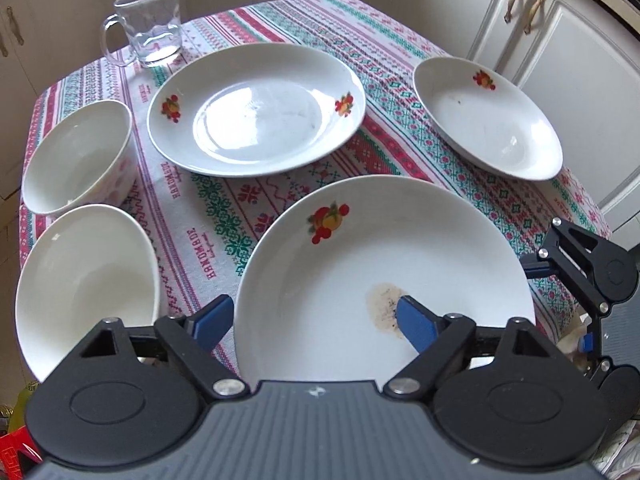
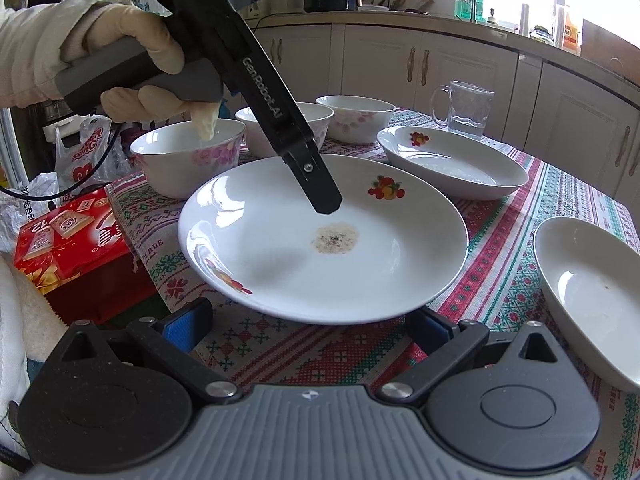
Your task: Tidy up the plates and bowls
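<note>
The left gripper stands spread astride the near rim of the white fruit-print stained plate, 1 blue pad inside, 1 outside, not pressing. At 3 o'clock the right gripper waits open at this plate's edge on the patterned tablecloth.

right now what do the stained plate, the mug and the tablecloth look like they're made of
Stained plate: glazed white ceramic or porcelain by the look, glossy with window glare and a printed fruit decal.
Mug: clear glass, see-through with a moulded handle.
Tablecloth: woven fabric, matte, with a cross-stitch-style red and green pattern; printed or stitched, I can't tell.
</note>
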Demonstrator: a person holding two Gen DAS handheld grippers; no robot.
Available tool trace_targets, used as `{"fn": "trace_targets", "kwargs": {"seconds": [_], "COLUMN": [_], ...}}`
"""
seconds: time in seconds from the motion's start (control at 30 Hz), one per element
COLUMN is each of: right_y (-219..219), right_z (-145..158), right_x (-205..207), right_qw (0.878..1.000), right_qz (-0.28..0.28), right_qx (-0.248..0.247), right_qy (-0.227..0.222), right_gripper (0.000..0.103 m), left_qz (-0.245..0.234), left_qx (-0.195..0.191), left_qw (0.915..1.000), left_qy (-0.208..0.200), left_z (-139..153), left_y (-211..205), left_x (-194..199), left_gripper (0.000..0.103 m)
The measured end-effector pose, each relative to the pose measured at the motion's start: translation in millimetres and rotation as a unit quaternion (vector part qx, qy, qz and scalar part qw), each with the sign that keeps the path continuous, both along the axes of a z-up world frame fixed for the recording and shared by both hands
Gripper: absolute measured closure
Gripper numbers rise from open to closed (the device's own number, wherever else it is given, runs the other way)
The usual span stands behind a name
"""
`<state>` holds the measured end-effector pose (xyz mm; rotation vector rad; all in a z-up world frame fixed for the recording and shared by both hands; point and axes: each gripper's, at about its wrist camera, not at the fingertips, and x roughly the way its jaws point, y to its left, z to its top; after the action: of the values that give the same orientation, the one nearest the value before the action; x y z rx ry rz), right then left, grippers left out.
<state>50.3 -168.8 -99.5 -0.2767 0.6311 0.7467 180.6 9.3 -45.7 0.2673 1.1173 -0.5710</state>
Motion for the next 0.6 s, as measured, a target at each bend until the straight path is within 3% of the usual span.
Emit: {"fn": "trace_targets", "kwargs": {"seconds": [0.33, 0.6], "right_y": [0, -2], "right_z": [-2, 1], "right_x": [-3, -1], "right_qw": [1.0, 1.0], "right_qz": [-0.006, -0.015], "right_qx": [0.006, 0.002], "right_qy": [-0.008, 0.003], "right_gripper": [0.0, 0.0], "left_qz": [-0.031, -0.032], "left_qx": [0.033, 0.012], "left_qw": [0.9988, 0.9986], "left_qy": [0.018, 0.041], "left_z": [-7, -6], "left_y": [-12, -12], "left_x": [6, 13], "left_gripper": [0.018, 0.018]}}
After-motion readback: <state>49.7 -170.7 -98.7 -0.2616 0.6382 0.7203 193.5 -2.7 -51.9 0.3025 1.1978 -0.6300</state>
